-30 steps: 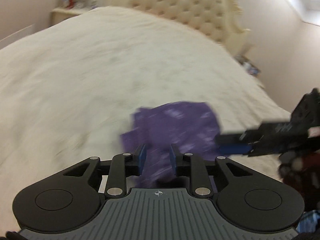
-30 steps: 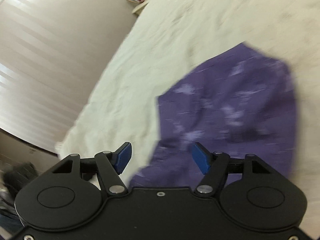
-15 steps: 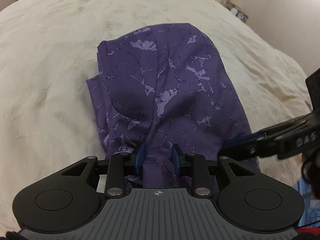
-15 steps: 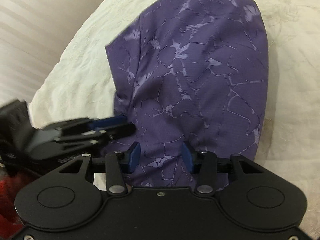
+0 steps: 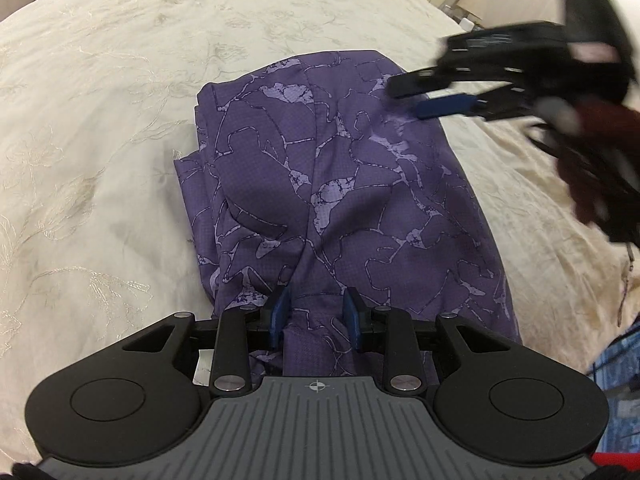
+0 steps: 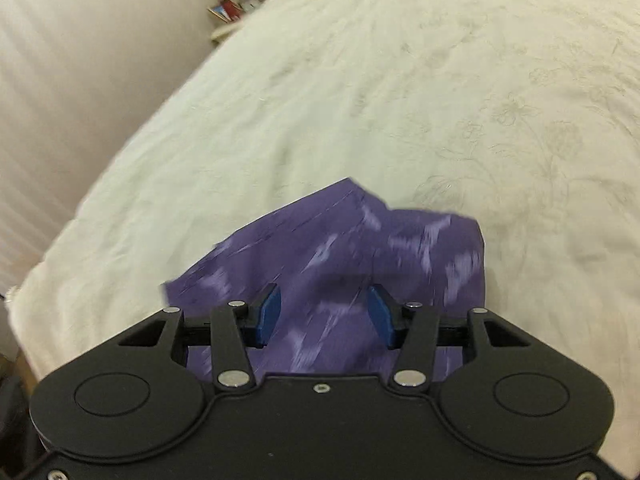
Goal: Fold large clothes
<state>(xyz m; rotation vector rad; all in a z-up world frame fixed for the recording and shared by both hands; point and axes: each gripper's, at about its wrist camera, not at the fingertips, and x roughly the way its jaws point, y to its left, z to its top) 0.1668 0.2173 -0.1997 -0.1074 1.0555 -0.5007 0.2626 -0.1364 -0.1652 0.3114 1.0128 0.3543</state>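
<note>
Purple patterned garment (image 5: 344,200) lying folded into a narrow bundle on the cream embroidered bedspread (image 5: 104,128), near edge toward the person, far edge rounded and slightly uneven. Left hand-held gripper (image 5: 314,314) low at the near hem, blue pads close together with a ridge of the purple cloth bunched between them; reads as a pinch on the garment. Right hand-held gripper (image 5: 416,98) up over the far right part of the bundle, blurred, clear of the cloth in the left wrist view. In its own view, right pads (image 6: 267,312) set well apart and widening, purple fabric lying beneath and between them but not pressed by either pad.

Judged step: settling and tidying a fold just laid, left end anchored while the right end lets go.

To do it well:
- Keep the left pinch steady and low, hem pressed to the bedspread, so the layers stay stacked.
- Lift the right side straight away from the cloth, avoiding any snag that would drag the top layer.
- Check the left margin, where lower layers peek out past the top one; square these before the next fold.
- Smooth the raised crease running up the middle.
</note>
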